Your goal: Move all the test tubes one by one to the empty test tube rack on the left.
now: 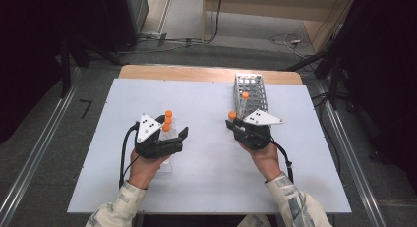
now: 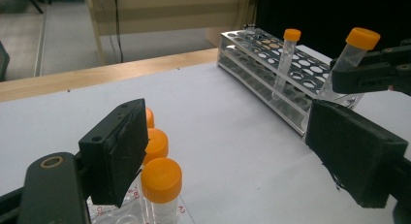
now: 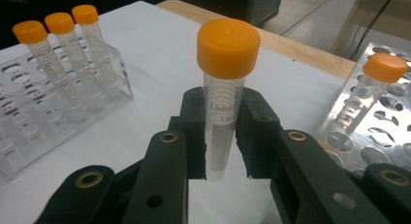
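My right gripper (image 3: 220,136) is shut on a clear tube with an orange cap (image 3: 224,95), held upright above the white table; it also shows as the held tube (image 1: 232,115) in my right gripper (image 1: 232,123), just left of the metal rack's (image 1: 251,92) near end. One capped tube (image 1: 244,97) stands in that rack. My left gripper (image 2: 232,146) is open, with nothing between its pads. Its left jaw stands beside three orange-capped tubes (image 2: 161,183) in a clear plastic rack (image 3: 29,132). From above, my left gripper (image 1: 170,127) lies over that clear rack.
The white table top (image 1: 206,178) ends in a wooden strip at the far side. The metal rack (image 2: 264,73) has several free holes. Dark stands and cables lie on the floor beyond the table.
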`<state>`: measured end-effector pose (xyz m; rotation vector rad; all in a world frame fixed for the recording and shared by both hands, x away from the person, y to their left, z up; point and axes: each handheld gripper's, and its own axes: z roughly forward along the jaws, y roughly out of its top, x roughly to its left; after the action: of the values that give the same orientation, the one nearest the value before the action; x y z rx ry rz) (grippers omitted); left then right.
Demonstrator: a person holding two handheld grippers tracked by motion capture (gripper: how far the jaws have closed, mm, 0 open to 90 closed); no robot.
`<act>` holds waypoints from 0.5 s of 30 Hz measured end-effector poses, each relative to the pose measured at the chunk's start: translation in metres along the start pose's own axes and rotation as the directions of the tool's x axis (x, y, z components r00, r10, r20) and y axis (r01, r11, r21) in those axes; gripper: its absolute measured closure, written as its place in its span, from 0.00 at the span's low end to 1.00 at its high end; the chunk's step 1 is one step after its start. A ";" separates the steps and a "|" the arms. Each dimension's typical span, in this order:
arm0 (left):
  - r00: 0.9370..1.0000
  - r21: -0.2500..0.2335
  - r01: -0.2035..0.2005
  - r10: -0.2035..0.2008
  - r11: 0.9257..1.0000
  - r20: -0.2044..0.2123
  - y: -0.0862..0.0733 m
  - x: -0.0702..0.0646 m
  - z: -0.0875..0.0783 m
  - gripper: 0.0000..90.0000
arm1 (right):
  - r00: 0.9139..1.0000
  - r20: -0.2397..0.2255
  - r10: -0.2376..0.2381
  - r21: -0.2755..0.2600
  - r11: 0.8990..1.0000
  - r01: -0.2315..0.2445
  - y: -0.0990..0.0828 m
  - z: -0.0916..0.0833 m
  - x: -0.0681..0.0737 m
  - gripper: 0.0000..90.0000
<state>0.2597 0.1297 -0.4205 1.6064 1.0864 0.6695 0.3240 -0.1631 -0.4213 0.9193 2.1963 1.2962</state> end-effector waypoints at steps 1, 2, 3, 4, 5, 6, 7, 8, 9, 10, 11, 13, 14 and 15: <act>1.000 -0.001 0.000 0.000 1.000 -0.001 0.000 0.000 0.000 0.18 | 1.000 -0.007 -0.005 0.001 1.000 0.005 0.000 0.001 0.002 0.79; 1.000 -0.001 -0.001 0.001 1.000 -0.001 0.000 0.000 0.000 0.18 | 1.000 -0.008 -0.005 0.003 1.000 0.005 0.000 0.001 0.003 0.79; 1.000 -0.001 -0.001 0.001 1.000 -0.001 0.000 0.000 0.000 0.18 | 1.000 -0.014 -0.006 0.004 1.000 0.006 -0.001 0.002 0.004 0.79; 1.000 -0.003 0.000 0.000 1.000 0.000 0.000 0.000 0.000 0.18 | 1.000 -0.018 -0.007 0.007 1.000 0.007 -0.001 0.003 0.006 0.79; 1.000 -0.005 0.000 0.000 1.000 0.000 0.000 0.000 -0.001 0.18 | 1.000 -0.023 -0.010 0.011 1.000 0.010 -0.001 0.004 0.008 0.79; 1.000 -0.008 0.001 -0.001 1.000 -0.001 0.000 0.000 -0.001 0.18 | 0.999 -0.029 -0.012 0.013 1.000 0.012 -0.002 0.005 0.010 0.79; 1.000 -0.009 0.000 0.000 1.000 -0.001 0.001 -0.001 -0.001 0.18 | 0.999 -0.035 -0.021 0.013 1.000 0.022 -0.002 0.006 0.012 0.79; 1.000 -0.011 0.001 -0.001 1.000 -0.001 0.001 -0.001 -0.002 0.18 | 0.999 -0.039 -0.021 0.017 1.000 0.022 -0.003 0.006 0.014 0.79; 1.000 -0.014 0.002 -0.002 1.000 -0.001 0.001 -0.001 -0.002 0.18 | 0.999 -0.044 -0.025 0.018 1.000 0.025 -0.003 0.007 0.016 0.79; 1.000 -0.014 0.000 0.000 1.000 0.000 0.001 -0.001 -0.002 0.18 | 0.998 -0.049 -0.028 0.022 0.999 0.030 -0.003 0.008 0.018 0.79; 1.000 -0.013 -0.001 0.001 1.000 0.002 0.001 -0.001 -0.002 0.18 | 0.998 -0.052 -0.033 0.023 0.999 0.034 -0.003 0.009 0.019 0.79; 1.000 -0.014 0.000 0.000 1.000 0.003 0.001 -0.002 -0.002 0.18 | 0.997 -0.061 -0.037 0.024 0.999 0.038 -0.004 0.010 0.023 0.79; 1.000 -0.014 0.000 0.000 1.000 0.005 0.001 -0.002 -0.002 0.18 | 0.997 -0.066 -0.039 0.024 0.999 0.041 -0.004 0.010 0.025 0.79; 1.000 -0.014 -0.001 0.001 1.000 0.006 0.001 -0.003 -0.002 0.18 | 0.997 -0.069 -0.042 0.025 0.999 0.044 -0.005 0.011 0.026 0.79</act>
<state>0.2575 0.1281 -0.4186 1.5961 1.0743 0.6709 0.3115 -0.1390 -0.4314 0.8446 2.2781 1.2991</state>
